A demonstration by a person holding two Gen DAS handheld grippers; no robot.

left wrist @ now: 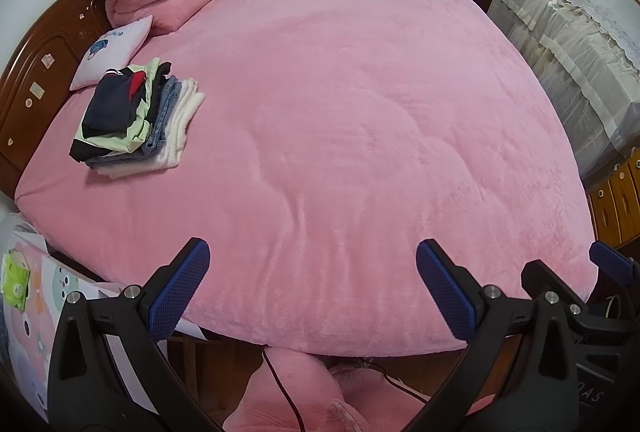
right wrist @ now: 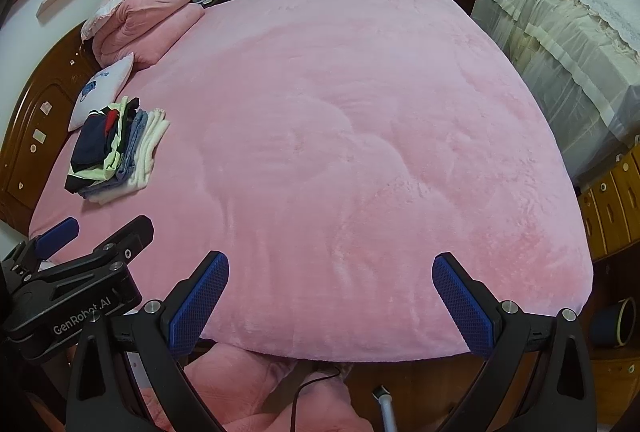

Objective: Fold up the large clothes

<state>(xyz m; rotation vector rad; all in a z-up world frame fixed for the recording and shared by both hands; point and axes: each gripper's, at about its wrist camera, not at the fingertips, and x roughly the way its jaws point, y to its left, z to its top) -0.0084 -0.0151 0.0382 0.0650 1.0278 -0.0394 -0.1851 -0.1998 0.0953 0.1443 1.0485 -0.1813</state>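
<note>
Facing pink bed [right wrist: 340, 120]: navy bucket [right wrist: 616, 322] only in right view

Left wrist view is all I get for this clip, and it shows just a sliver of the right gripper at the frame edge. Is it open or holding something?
Observer: The right gripper is open, fingers wide apart, with nothing between them. It is over the near edge of the pink bed cover.
Operator: Anything beyond it, further right?
Observer: A dark round bucket sits low down, in front of the wooden drawers.
Operator: And the other one, seen from outside?
Observer: The left gripper sits just left of the right one, near the bed corner, with "GenRobot.AI" printed on its body. The folded clothes stack lies beyond it, untouched.
</note>
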